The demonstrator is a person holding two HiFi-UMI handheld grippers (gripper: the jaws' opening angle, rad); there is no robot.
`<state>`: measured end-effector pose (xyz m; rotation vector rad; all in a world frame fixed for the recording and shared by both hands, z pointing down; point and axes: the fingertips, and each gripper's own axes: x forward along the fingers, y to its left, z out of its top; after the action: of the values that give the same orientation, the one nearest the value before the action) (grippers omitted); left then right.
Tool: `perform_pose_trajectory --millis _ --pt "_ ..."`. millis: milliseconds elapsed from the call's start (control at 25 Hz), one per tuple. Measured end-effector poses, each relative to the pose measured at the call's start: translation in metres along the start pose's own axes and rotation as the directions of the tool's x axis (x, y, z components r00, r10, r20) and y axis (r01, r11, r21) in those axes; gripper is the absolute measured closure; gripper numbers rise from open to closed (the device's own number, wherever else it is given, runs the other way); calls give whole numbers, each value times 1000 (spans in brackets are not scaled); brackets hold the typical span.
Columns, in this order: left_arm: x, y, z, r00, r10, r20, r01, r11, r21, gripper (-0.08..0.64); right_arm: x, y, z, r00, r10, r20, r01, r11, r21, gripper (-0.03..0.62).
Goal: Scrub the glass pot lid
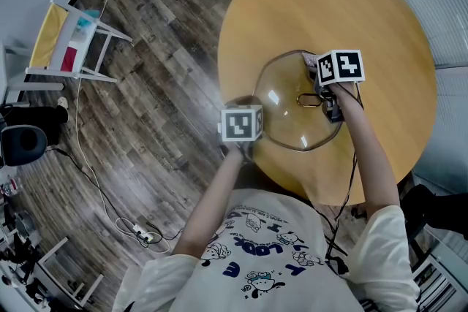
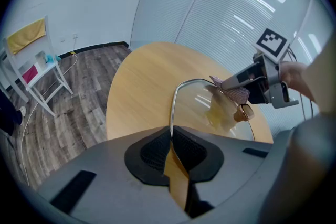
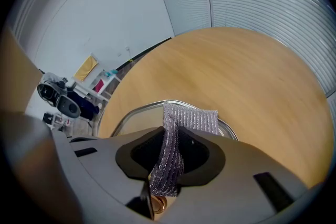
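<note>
A round glass pot lid (image 1: 292,102) with a metal rim and a gold handle (image 1: 309,99) is held tilted over the round wooden table (image 1: 380,25). My left gripper (image 2: 170,152) is shut on the lid's rim (image 2: 172,107) at its near edge. My right gripper (image 3: 165,157) is shut on a silvery mesh scrub cloth (image 3: 184,120), which lies on the lid's far part next to the handle (image 2: 244,112). In the left gripper view the cloth (image 2: 233,92) rests on the glass under the right gripper (image 2: 257,81).
A white chair (image 1: 69,40) with a yellow cloth stands on the wooden floor at the left. A white cable and power strip (image 1: 142,232) lie on the floor. A black device (image 1: 25,142) sits at the far left. Blinds line the wall behind the table.
</note>
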<state>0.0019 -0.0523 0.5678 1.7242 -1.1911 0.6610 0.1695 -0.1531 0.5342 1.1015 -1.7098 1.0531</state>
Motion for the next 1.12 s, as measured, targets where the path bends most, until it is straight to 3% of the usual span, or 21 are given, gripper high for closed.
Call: perform_pose_trajectory --millis 1120 --pt "1 1 0 1000 5 0 -5 1000 16 532 -12 -36 -24 998 -67 15 66 998 23 506"
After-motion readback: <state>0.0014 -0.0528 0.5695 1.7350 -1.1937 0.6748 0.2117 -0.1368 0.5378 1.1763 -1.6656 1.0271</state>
